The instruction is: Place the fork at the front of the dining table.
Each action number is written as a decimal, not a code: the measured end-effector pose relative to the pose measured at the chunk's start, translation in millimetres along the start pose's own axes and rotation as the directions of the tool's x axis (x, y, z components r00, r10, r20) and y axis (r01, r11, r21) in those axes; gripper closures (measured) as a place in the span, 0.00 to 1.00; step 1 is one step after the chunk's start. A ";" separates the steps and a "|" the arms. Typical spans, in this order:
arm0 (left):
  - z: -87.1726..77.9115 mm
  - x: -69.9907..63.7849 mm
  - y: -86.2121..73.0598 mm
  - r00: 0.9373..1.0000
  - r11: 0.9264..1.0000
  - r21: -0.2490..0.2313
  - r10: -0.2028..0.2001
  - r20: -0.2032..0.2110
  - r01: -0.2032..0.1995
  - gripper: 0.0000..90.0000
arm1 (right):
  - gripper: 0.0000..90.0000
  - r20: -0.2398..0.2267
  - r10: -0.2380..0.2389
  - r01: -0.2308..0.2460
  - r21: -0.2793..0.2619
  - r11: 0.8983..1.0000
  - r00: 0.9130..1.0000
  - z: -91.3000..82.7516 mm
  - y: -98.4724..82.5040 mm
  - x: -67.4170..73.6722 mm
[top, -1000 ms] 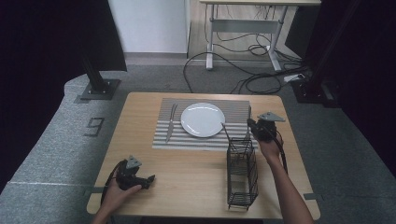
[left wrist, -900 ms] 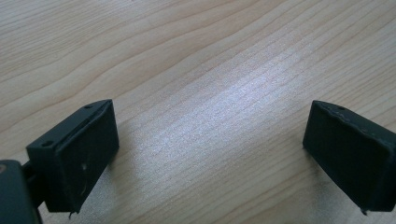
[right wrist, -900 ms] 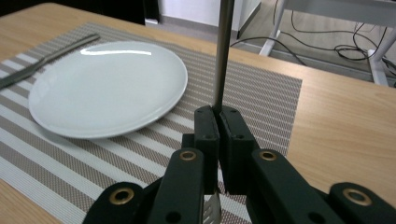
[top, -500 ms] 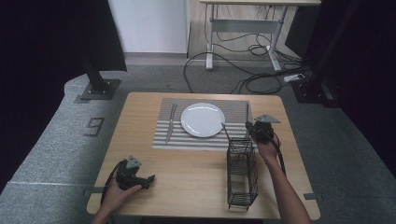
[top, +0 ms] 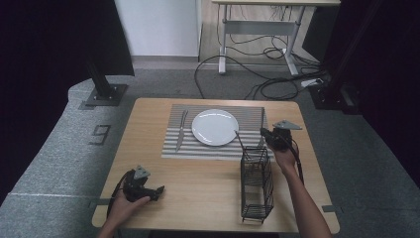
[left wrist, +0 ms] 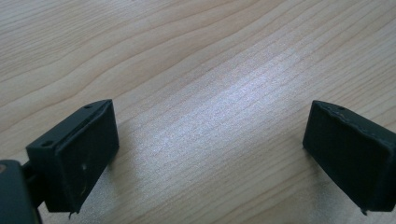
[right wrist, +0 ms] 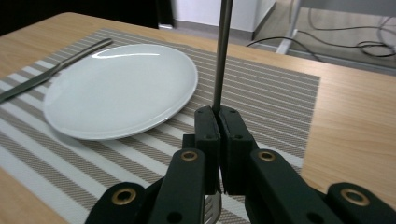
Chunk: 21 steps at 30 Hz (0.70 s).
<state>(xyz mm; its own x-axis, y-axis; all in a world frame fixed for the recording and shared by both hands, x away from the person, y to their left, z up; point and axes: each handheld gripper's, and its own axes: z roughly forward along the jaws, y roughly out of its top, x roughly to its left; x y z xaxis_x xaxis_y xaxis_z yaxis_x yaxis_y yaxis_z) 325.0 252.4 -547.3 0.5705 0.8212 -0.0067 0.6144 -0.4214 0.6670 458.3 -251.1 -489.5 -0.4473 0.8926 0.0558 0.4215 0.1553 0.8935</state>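
Observation:
My right gripper [top: 262, 135] [right wrist: 217, 116] is shut on the thin handle of a metal utensil [top: 238, 139] [right wrist: 221, 56], probably a fork. It hangs over the right side of the striped placemat [top: 213, 150] [right wrist: 280, 93], just beyond the top of a black wire basket [top: 257, 183]. The handle stands up out of the jaws, and its head hangs below them. A white plate [top: 215, 127] [right wrist: 121, 88] sits on the mat, with a knife [top: 181, 130] [right wrist: 51, 70] to its left. My left gripper [top: 159, 191] [left wrist: 210, 154] rests open on bare wood at the front left, with nothing between its jaws.
The wooden table [top: 198, 198] stands on grey floor mats. Behind it are a desk frame with loose cables [top: 267, 74] and dark stands at both sides. The basket stands upright near the table's front right edge.
My right gripper has shifted slightly left and nearer with the utensil still in it. The left gripper has stayed put.

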 end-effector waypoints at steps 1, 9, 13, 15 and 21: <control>0.0 0.0 0.0 1.000 1.000 0.000 0.000 0.000 0.000 0.03 | 0.97 -0.013 0.005 -0.005 0.003 1.000 1.000 0.2 -0.3 0.0; 0.0 0.0 0.0 1.000 1.000 0.000 0.000 0.000 0.000 0.04 | 0.96 -0.080 0.040 -0.037 0.035 0.999 0.996 10.1 -4.8 0.3; 0.0 0.0 0.0 1.000 1.000 0.000 0.000 0.000 0.000 0.04 | 0.96 -0.074 0.076 -0.073 0.040 0.997 0.994 14.0 -7.2 -4.5; 0.0 0.0 0.0 1.000 1.000 0.000 0.000 0.000 0.000 0.03 | 0.95 -0.064 0.083 -0.080 0.044 0.996 0.994 15.0 -7.6 -6.0; 0.0 0.0 0.0 1.000 1.000 0.000 0.001 0.000 -0.001 0.03 | 0.92 -0.032 0.113 -0.111 0.062 0.992 0.993 20.5 -11.2 -15.0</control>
<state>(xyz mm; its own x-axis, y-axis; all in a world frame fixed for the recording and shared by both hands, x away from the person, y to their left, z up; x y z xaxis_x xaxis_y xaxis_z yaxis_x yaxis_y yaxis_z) 325.0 252.4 -547.3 0.5709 0.8210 -0.0065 0.6143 -0.4220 0.6667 476.5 -257.6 -509.5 -0.4216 0.8907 0.1703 0.5166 0.0816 0.8523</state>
